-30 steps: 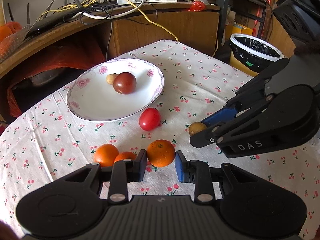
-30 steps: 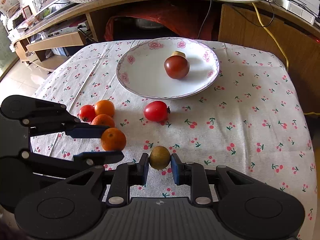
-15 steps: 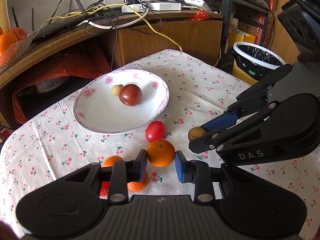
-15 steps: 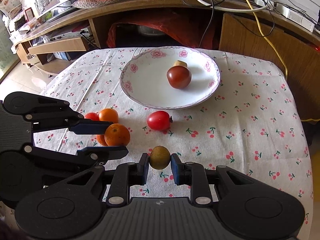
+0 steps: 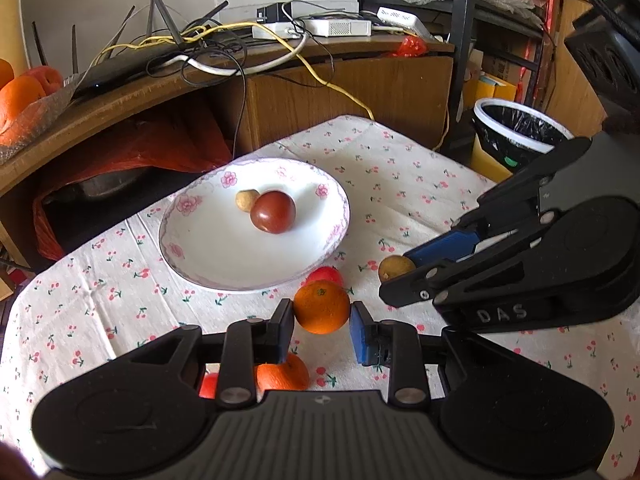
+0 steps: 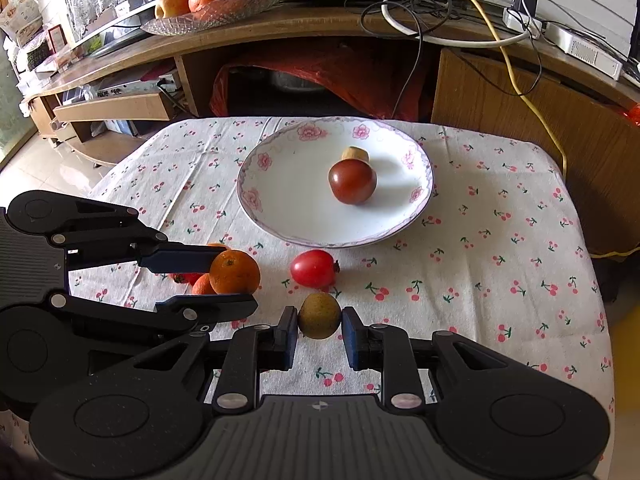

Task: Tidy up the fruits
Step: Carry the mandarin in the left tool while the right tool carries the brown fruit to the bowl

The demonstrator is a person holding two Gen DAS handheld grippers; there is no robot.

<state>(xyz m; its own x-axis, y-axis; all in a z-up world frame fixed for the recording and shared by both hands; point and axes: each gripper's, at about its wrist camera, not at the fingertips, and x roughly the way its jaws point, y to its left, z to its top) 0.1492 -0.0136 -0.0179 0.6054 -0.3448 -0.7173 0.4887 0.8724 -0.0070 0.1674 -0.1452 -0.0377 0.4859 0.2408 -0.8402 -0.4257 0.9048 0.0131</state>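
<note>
My left gripper (image 5: pixel 322 330) is shut on an orange (image 5: pixel 322 309), held above the cherry-print tablecloth; the same orange (image 6: pixel 235 272) shows at the left in the right wrist view. My right gripper (image 6: pixel 319 334) is shut on a small brownish-green round fruit (image 6: pixel 319 315), also seen at the right of the left wrist view as the small fruit (image 5: pixel 396 267). A white floral plate (image 6: pixel 280 200) ahead holds a dark red tomato (image 6: pixel 353 181) and a small tan fruit (image 6: pixel 354 154). A red tomato (image 6: pixel 313 269) lies on the cloth before the plate.
Another orange (image 5: pixel 282 374) and a small red fruit (image 5: pixel 209 385) lie on the cloth under my left gripper. A wooden shelf behind carries cables (image 5: pixel 208 56) and a glass dish of fruit (image 6: pixel 212 0). A lined waste bin (image 5: pixel 518 130) stands beyond the table's right edge.
Both grippers have risen with their fruit off the cloth; the plate and loose fruit now sit lower and farther in view. The grips are unchanged.
</note>
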